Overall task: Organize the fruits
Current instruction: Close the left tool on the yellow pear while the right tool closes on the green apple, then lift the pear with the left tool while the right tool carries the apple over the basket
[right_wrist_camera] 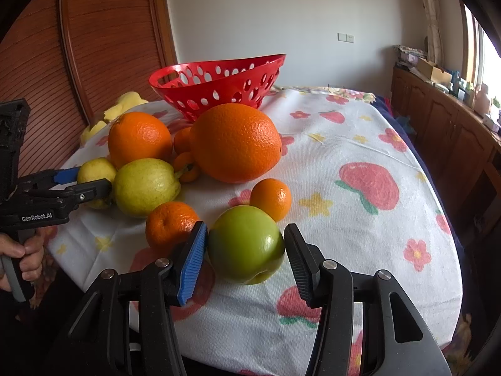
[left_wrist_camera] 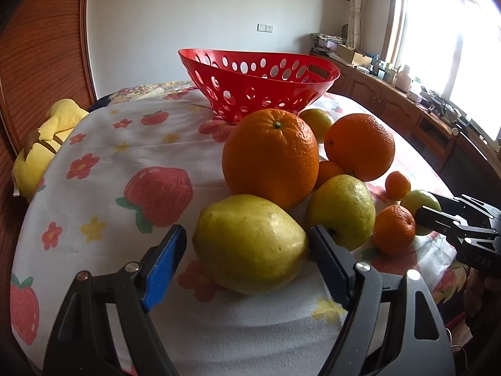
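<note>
Left gripper wide open, straddled near yellow pear, long axis across jaws, no squeeze yet. Right gripper open around green apple, unclamped. Red basket empty, straight beyond fruit, on bed.

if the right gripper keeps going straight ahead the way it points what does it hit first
The green apple: it already sits between the open fingers of the right gripper. Beyond it lies a small mandarin, then the big orange, though depth is hard to judge.
</note>
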Action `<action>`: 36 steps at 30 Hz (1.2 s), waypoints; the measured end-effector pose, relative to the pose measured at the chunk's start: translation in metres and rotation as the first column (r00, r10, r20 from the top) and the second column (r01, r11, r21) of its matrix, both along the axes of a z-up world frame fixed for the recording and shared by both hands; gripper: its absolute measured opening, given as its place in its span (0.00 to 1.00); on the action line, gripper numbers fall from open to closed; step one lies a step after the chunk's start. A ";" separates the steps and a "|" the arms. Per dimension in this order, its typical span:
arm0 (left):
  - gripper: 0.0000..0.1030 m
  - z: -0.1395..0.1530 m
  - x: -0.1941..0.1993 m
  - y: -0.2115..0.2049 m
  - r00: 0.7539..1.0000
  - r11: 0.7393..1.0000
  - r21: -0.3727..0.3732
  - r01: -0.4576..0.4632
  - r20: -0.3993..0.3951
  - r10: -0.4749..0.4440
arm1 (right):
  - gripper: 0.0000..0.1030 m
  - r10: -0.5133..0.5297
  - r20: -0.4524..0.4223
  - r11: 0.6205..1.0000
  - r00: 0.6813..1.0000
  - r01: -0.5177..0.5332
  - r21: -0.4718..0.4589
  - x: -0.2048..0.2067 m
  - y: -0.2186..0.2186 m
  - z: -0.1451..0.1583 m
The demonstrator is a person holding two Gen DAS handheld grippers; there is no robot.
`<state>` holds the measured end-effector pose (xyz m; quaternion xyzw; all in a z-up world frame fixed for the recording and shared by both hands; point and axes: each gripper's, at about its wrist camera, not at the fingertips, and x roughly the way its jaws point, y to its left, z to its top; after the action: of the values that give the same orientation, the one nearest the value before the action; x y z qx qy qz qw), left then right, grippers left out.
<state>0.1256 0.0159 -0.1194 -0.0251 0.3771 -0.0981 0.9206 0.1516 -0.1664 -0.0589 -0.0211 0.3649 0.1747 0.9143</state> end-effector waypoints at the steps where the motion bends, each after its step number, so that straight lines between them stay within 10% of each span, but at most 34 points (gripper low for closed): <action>1: 0.71 0.000 -0.001 0.001 1.000 1.000 -0.010 0.006 0.002 -0.006 | 0.52 -0.001 -0.002 1.000 1.000 0.001 0.000 0.000 0.000 0.000; 20: 0.70 0.015 -0.013 0.023 0.999 0.998 -0.049 -0.025 0.045 0.027 | 0.51 0.019 0.004 1.000 1.000 -0.019 0.004 0.000 -0.001 -0.004; 36: 0.70 0.096 0.022 0.020 0.981 1.000 -0.016 -0.002 0.194 0.005 | 0.51 0.043 0.146 0.999 0.988 -0.044 0.006 0.030 -0.006 0.071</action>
<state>0.1471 0.0360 -0.0233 -0.0232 0.2845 -0.1012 0.9531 0.1812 -0.1725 0.0125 -0.0377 0.2957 0.1941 0.9346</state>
